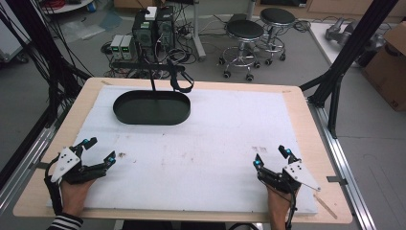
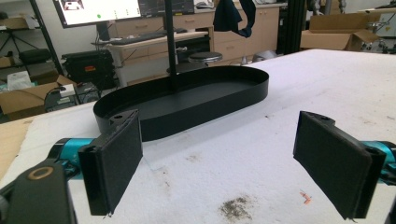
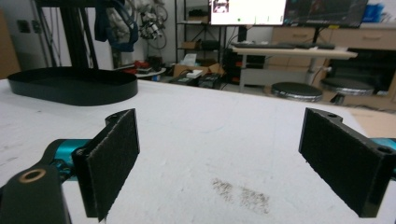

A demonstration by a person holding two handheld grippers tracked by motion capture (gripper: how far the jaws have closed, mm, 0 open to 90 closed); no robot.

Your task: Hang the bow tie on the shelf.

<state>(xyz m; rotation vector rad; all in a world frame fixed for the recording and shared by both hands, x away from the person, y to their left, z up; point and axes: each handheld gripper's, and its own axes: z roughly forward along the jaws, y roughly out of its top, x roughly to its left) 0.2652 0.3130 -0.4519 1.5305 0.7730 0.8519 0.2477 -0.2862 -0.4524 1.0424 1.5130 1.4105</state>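
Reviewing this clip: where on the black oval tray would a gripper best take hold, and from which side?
Probably the thin upright rim of the black oval tray at its near long side, coming from above with one jaw inside and one outside. The wall is low and narrow enough to pinch, while the tray lies flat on the white mat. The left gripper is nearer; both are open, including the right gripper.

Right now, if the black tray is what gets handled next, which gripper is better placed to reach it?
Probably left. The tray lies far-left on the table, ahead of the left gripper; the right gripper would have to cross over. Both jaws are open, empty.
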